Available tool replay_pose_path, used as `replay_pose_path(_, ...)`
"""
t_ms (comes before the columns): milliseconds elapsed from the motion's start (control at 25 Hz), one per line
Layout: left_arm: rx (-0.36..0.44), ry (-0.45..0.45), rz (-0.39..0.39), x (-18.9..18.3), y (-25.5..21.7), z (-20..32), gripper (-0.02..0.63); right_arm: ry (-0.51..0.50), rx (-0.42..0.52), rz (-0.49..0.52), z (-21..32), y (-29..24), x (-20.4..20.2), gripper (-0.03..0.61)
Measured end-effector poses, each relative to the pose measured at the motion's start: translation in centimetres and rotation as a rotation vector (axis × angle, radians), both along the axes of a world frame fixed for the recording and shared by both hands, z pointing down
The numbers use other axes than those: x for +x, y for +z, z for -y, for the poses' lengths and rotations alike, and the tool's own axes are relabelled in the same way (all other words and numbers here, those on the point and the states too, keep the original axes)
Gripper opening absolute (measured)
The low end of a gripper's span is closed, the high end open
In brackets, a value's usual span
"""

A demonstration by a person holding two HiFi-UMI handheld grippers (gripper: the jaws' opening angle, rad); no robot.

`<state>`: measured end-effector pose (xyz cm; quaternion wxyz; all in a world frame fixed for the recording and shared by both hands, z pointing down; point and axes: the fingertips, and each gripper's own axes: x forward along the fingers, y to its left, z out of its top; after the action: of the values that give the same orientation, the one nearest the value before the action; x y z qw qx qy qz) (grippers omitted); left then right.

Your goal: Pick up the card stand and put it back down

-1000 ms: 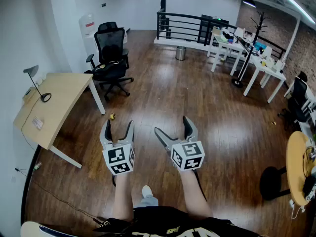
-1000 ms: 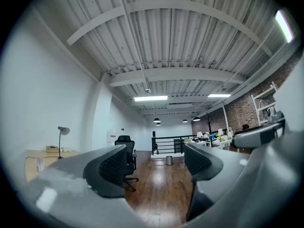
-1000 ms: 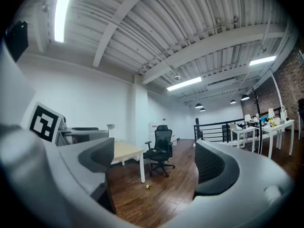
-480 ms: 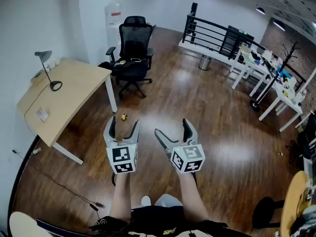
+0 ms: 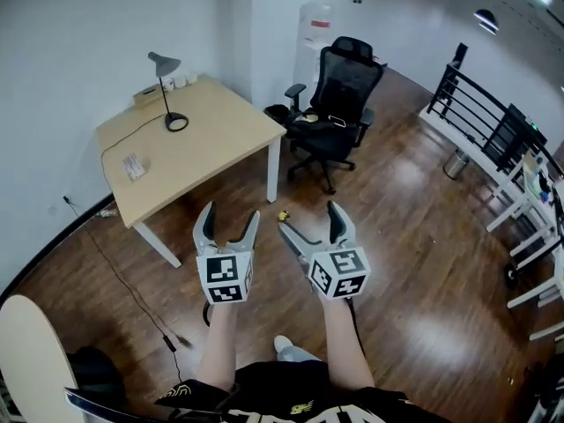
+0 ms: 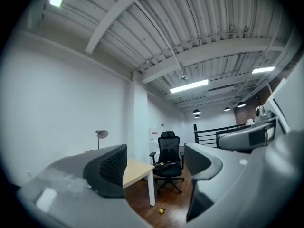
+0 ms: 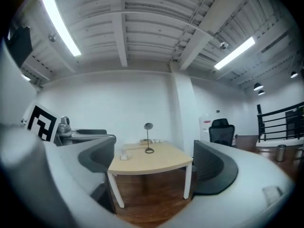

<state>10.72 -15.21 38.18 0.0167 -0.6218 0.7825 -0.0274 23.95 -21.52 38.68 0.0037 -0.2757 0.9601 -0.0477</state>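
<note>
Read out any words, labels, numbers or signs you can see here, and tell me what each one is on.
No text reads clearly.
The red label on the water dispenser: too small to read.
The card stand: print too small.
The left gripper and right gripper: cubes carry square patterns, no letters.
The shirt print: partly cut off, unreadable.

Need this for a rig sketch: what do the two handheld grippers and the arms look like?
The left gripper and the right gripper have light grey fingers with dark ribbed insides. Each carries a white cube printed with black square markers. The forearms have no sleeves; the person wears a black top with yellowish print.
</note>
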Motion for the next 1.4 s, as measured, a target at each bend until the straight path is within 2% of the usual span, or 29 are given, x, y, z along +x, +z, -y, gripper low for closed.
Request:
replay_pose_path(160, -0.003, -0.157, 0.015, -4.7, -0.1, -0.6, 0.394, -0.176, 0.013, 0.021, 1.6, -0.4, -6.4, 0.528)
replay_pose_path(400, -0.059, -0.428, 0.005, -13.3, 1.1, -6.2, 0.394, -0.434, -0.067, -0.004, -0.4, 2.3, -16.9, 0.528)
replay_pose_path(600, -0.051, -0.561, 0.011, -20.7, 0.7, -10.8, 0.394, -0.578, -0.054, 0.003, -4.0, 1.7, -26.2, 0.528)
replay_pose_path(760, -0.030, -0.607, -0.006, -27.4, 0.4, -13.1, 0.394, -0.651, -0.043, -0.016, -6.6, 1.6, -34.2, 0.528)
replay_pose_path(920, -0.010, -0.618, -0.023, -33.9, 0.3, -14.8, 0.394, -0.674, -0.041, -0.026, -8.7, 0.9, -40.5, 0.525)
replay_pose_path(1080, -0.004, -0.618, -0.041, -38.3, 0.7, -15.2, 0.394, -0.671, -0.040, -0.058, -8.5, 1.6, -44.2, 0.514)
replay_pose_path(1160, -0.016, -0.611, -0.052, -39.6, 1.4, -14.6, 0.394, -0.676, -0.042, -0.078, -7.8, 2.3, -45.6, 0.481)
replay_pose_path(1240, -0.025, -0.611, -0.057, -41.1, 1.7, -13.6, 0.394, -0.679, -0.039, -0.073, -6.9, 2.3, -47.2, 0.446)
replay_pose_path(1400, -0.041, -0.625, -0.040, -45.1, 1.9, -11.1, 0.393, -0.702, -0.020, -0.052, -4.8, 2.3, -51.3, 0.437)
